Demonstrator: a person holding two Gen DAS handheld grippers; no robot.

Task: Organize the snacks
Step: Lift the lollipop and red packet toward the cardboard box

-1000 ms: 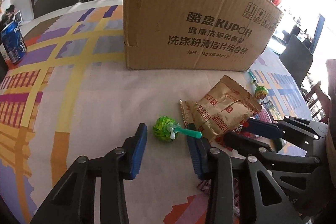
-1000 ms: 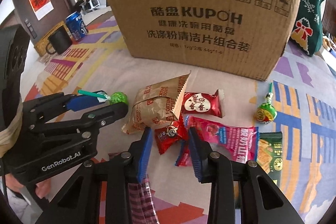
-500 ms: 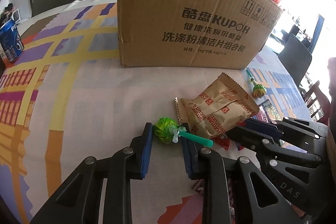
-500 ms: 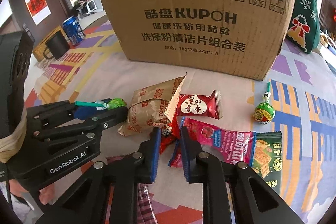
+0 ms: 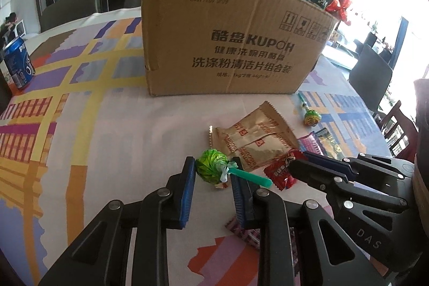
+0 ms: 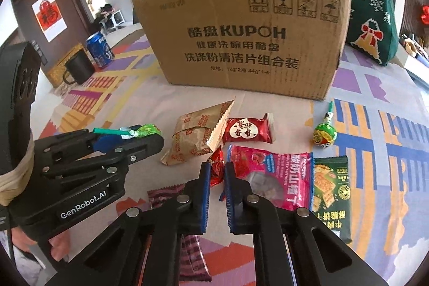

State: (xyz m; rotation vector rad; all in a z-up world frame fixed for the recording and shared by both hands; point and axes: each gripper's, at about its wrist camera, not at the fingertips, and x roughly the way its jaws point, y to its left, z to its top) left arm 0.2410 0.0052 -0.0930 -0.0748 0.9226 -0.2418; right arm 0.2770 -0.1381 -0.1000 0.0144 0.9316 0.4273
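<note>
Now both tools have closed: left tool [image 5: 211, 173] pinches crinkly green foil lollipop [image 5: 210, 169], lifted slightly; right tool [image 6: 215, 178] grips glossy red wrapper [image 6: 216, 168].

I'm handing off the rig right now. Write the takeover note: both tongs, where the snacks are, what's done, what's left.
Left tongs: closed on the green lollipop, lifted slightly off the cloth.
Right tongs: just closed on the small red candy wrapper.
Cardboard box: stands behind the pile; inside not visible.
On the table: gold biscuit pack, red candy pack, pink hawthorn pack, green cracker pack, second lollipop.
Done: two grasps. Left: box both, then the rest.
</note>
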